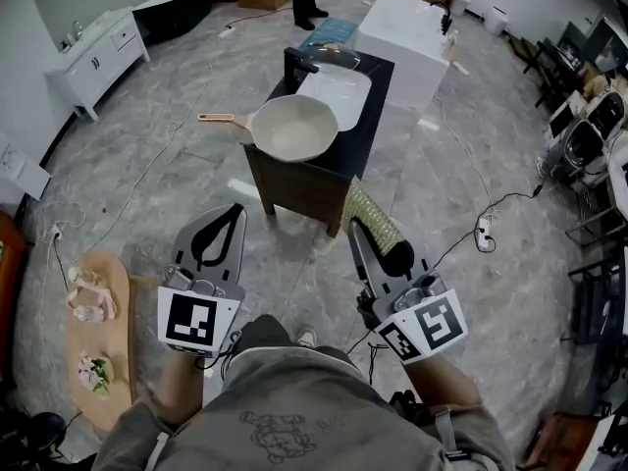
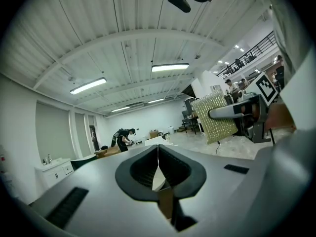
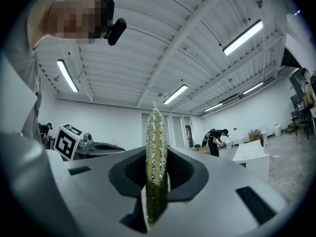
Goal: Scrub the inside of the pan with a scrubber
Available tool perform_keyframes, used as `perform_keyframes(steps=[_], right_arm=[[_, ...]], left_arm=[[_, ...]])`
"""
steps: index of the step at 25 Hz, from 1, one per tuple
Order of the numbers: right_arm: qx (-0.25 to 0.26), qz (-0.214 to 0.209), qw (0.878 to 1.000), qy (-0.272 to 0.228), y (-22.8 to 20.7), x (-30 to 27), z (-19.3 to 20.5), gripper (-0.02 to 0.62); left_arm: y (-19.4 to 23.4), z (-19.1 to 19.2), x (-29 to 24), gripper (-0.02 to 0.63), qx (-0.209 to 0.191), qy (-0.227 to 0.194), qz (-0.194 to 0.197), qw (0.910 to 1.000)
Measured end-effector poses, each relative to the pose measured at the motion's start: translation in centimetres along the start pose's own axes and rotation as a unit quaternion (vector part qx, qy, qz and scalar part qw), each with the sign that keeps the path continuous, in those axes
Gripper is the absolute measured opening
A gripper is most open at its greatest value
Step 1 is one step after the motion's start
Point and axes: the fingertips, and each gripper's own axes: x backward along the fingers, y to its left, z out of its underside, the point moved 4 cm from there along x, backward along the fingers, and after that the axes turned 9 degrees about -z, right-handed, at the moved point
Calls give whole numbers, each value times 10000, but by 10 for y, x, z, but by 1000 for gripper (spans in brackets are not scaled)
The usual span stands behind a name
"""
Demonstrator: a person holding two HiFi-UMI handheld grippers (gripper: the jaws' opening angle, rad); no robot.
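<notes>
A cream pan [image 1: 294,128] with a pale handle sticking out to the left lies on a small dark table [image 1: 314,177], ahead of both grippers and apart from them. My right gripper [image 1: 355,228] is shut on a yellow-green glittery scrubber [image 1: 370,214], which stands out past the jaw tips. In the right gripper view the scrubber [image 3: 155,127] is seen edge-on, clamped in the right gripper [image 3: 156,154]. My left gripper [image 1: 235,210] is shut with nothing in it; in its own view the left gripper [image 2: 158,149] has its jaws meeting, and the scrubber [image 2: 215,117] shows at the right.
A white basin [image 1: 339,91] sits on the dark table behind the pan. Beyond it stands a white counter [image 1: 402,32]. Cables and a power strip [image 1: 483,232] lie on the floor at the right. A wooden board [image 1: 96,332] lies at the left, a white cabinet [image 1: 98,62] far left.
</notes>
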Motion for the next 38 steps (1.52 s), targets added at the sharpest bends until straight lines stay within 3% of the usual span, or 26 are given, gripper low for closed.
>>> perform_keyframes(steps=[16, 30, 38], right_arm=[[-43, 21, 10000, 41, -37, -37, 30, 71], [-263, 222, 9988, 354, -122, -141, 64, 71], [-320, 338, 9970, 615, -167, -220, 81, 71]], left_arm=[[27, 32, -45, 18, -56, 22, -132, 9999], [102, 65, -161, 20, -65, 275, -98, 9996], [155, 95, -241, 20, -445, 471, 175, 9977]])
